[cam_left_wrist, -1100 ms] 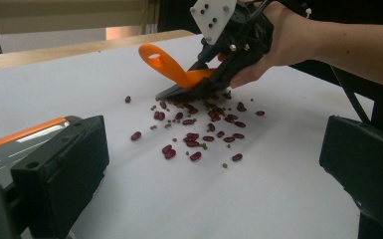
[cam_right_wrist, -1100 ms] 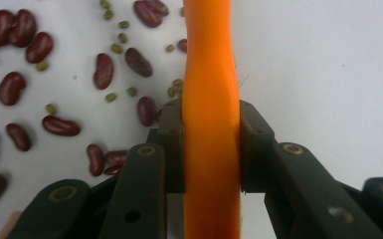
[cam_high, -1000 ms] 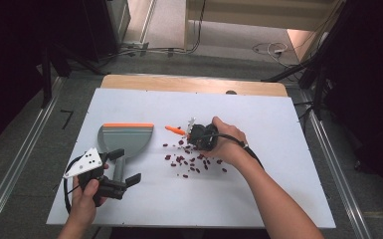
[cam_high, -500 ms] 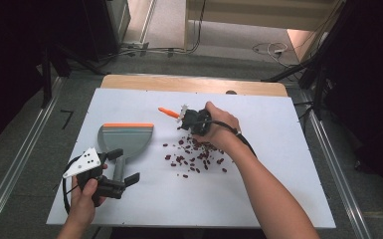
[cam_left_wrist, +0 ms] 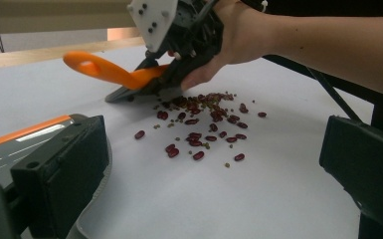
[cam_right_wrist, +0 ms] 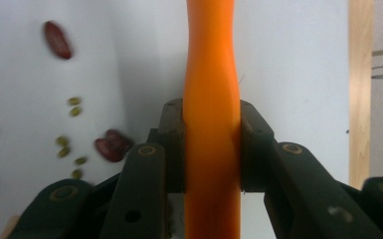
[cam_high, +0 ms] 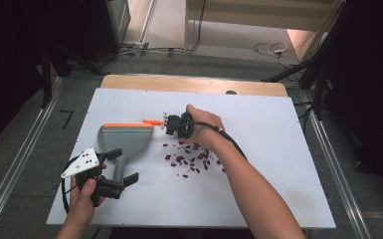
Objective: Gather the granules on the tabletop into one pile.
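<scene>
In the high view, the left gripper (cam_high: 122,181) sits at lower left of the frame, jaws spread wide with the grey handle of the dustpan (cam_high: 125,141) between them; the pads do not press on it. The dustpan lies flat on the white table (cam_high: 278,164), left of centre. At centre, the right gripper (cam_high: 171,124) is clamped on the orange brush handle (cam_high: 152,121), just beside the dustpan's upper right corner. Red beans (cam_high: 191,162) lie scattered just right of centre, below the right gripper.
</scene>
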